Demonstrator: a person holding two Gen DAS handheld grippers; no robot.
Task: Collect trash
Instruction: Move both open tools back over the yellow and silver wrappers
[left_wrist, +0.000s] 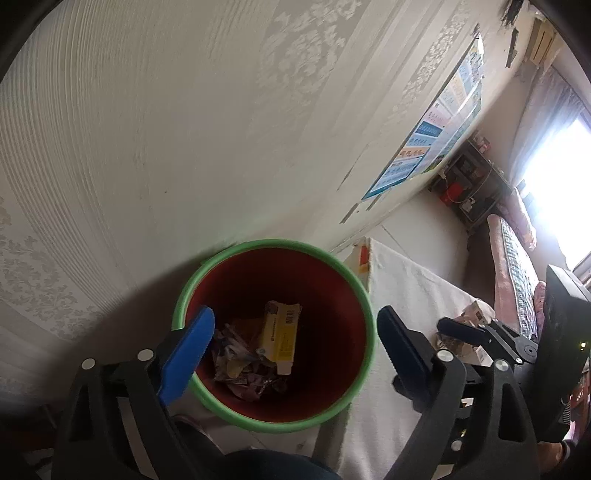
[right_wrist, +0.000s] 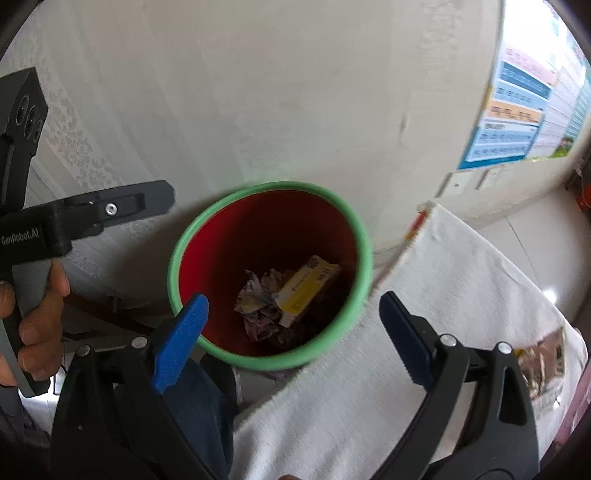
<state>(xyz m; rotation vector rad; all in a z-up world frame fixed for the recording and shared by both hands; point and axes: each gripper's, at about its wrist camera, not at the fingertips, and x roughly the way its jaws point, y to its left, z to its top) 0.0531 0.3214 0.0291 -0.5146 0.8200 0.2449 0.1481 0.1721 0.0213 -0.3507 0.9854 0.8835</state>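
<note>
Patterned wall ahead, white cloth off to the right.

Straight ahead of the fingers rises a pale wallpapered wall (left_wrist: 184, 129) with a faint floral damask print. Up and to the right hangs a colourful poster (right_wrist: 517, 110) in blue, orange and pink bands. Lower right, a white cloth (right_wrist: 443, 295) covers a flat surface. Far right in the left wrist view, a dark shelf unit (left_wrist: 469, 181) holds small items, beside a bright window (left_wrist: 554, 192) and a checked blanket (left_wrist: 517, 258).

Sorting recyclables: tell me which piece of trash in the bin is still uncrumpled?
The yellow carton, flat-sided atop crumpled wrappers inside the bin.
</note>
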